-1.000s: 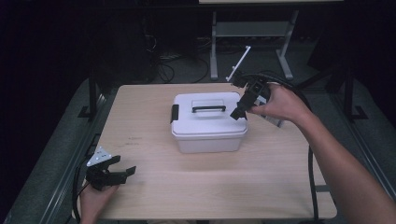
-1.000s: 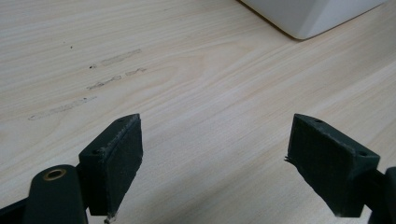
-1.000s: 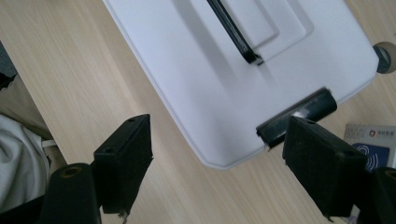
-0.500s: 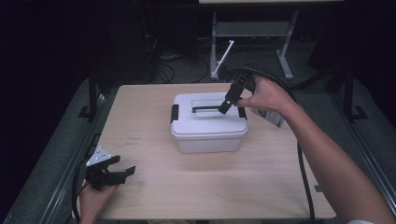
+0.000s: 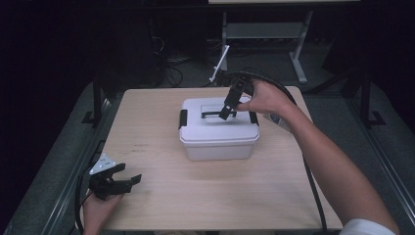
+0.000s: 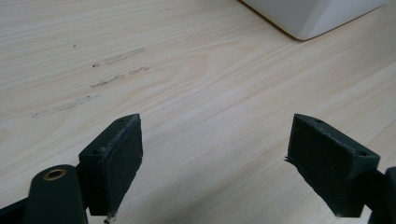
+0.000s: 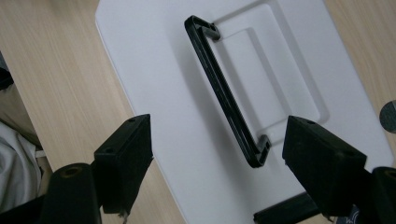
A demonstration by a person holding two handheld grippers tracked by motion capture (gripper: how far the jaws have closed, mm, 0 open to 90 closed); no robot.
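Since a second ago the right gripper [image 5: 226, 113] has swung over the box [image 5: 219, 139] — jaws wide above its handle [image 7: 224, 93]. Left gripper [image 5: 128, 181] rests open on the table [image 5: 195, 196].

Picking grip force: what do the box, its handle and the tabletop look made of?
Box: white plastic, probably; smooth, moulded, rounded corners, faint sheen.
Handle: black, glossy, thin moulded bar, likely plastic.
Tabletop: pale wood or wood-look laminate; printed or real grain, matte, can't tell which.
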